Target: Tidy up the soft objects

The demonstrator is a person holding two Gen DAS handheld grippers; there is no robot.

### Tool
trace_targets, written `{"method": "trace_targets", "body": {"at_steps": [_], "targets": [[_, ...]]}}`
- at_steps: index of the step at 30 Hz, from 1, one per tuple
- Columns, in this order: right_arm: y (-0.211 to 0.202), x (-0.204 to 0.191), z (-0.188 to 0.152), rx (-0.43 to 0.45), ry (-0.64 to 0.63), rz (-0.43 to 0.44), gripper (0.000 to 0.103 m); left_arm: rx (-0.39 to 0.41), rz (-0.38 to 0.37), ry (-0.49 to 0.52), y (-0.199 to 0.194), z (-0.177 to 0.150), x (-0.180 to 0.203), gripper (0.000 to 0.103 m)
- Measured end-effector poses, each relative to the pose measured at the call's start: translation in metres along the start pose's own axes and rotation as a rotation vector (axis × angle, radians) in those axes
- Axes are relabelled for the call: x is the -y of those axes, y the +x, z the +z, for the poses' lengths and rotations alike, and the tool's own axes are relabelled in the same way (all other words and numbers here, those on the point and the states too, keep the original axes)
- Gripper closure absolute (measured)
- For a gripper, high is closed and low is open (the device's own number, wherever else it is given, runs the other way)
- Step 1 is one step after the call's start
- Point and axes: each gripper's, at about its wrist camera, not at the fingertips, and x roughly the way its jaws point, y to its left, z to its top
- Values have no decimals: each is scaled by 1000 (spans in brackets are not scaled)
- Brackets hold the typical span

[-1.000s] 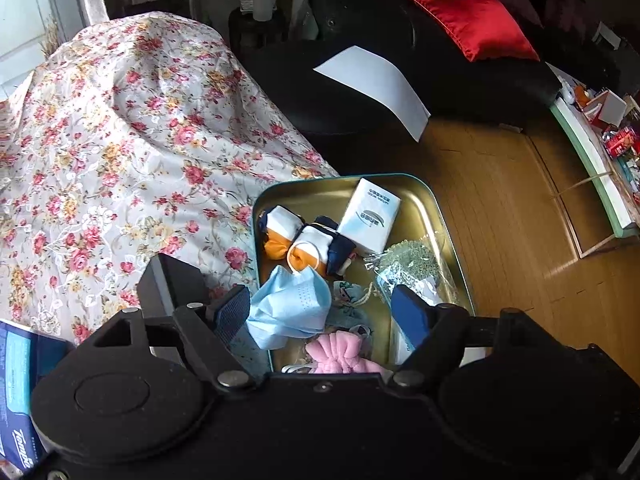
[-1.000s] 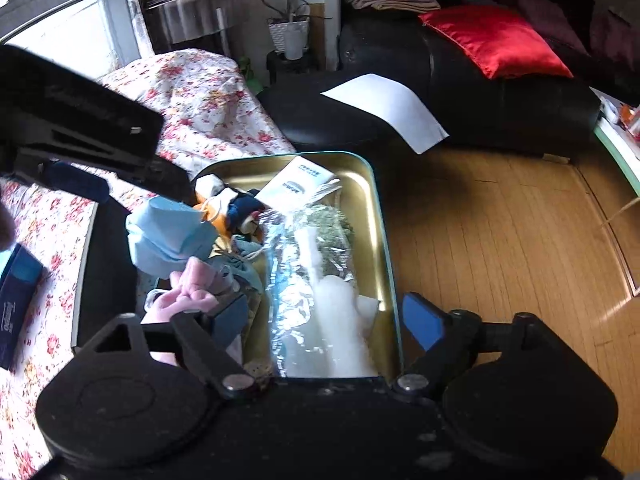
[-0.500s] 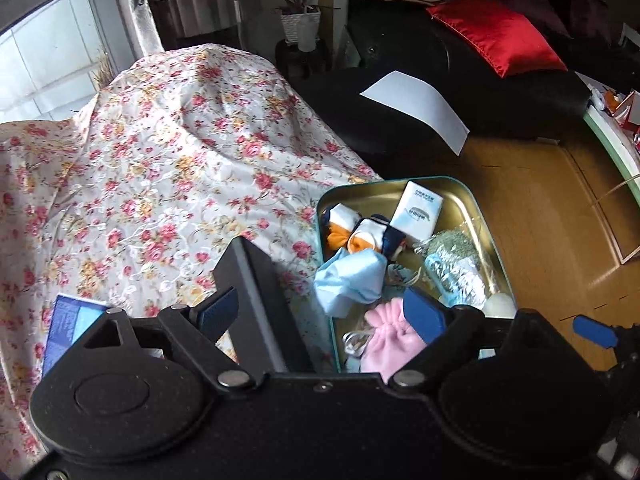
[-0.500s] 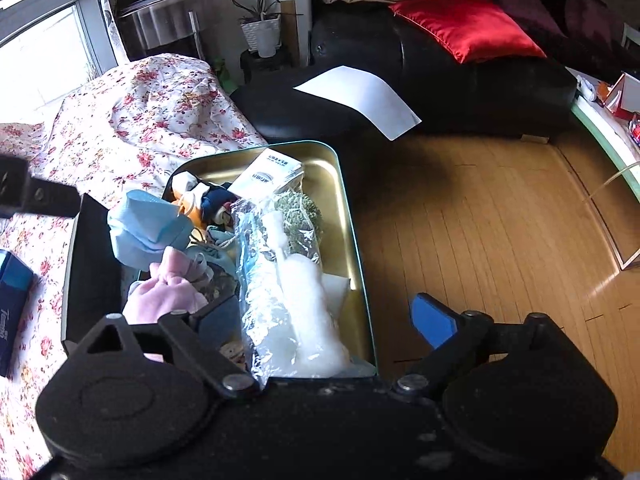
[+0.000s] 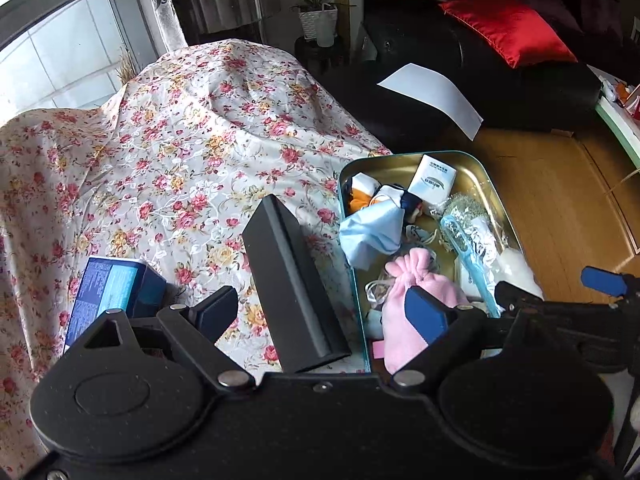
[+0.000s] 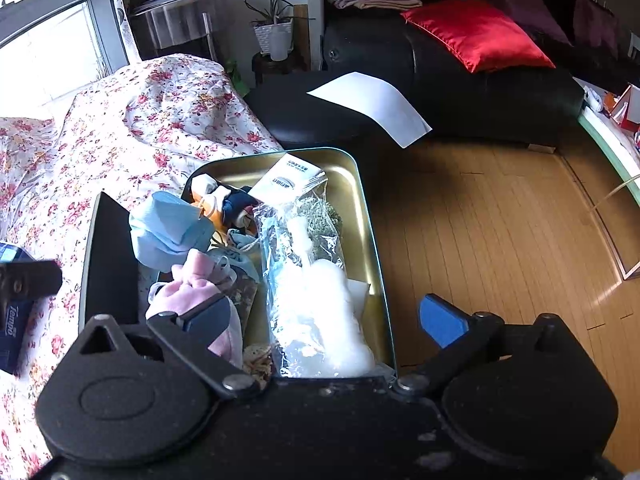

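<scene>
Soft things sit piled in the teal-rimmed tin (image 5: 502,200) at the edge of the floral cloth (image 5: 180,152): blue face mask (image 5: 372,232), pink drawstring pouch (image 5: 416,280), rolled socks (image 5: 384,196), clear plastic bag (image 6: 304,264) with white fluff, white tissue pack (image 5: 436,178)

Left gripper (image 5: 324,308) jaws opening, nothing pinched; the black box (image 5: 292,280) lies in the gap between them on the cloth, pads off it. Right gripper (image 6: 324,316) jaws opening wide over the tin's near end, the bag between them but not pressed

Risks, as I judge them:
- mask drapes over the tin's left rim, a brush from the left gripper could drag it out
- tin sits at the cloth edge beside the wooden floor (image 6: 500,220); a push could tip it off
- slick bag may slip from the pads, or they snag the pouch cords
- right gripper's far finger (image 6: 440,320) hangs outside the tin wall, closing could clamp the rim instead of the bag
</scene>
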Motion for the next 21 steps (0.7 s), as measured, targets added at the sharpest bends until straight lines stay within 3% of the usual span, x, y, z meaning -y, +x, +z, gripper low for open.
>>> {"method": "trace_targets", "body": {"at_steps": [21], "targets": [[6, -10, 1, -30, 8, -5, 1, -50, 22, -13, 0, -27, -6, 15]]}}
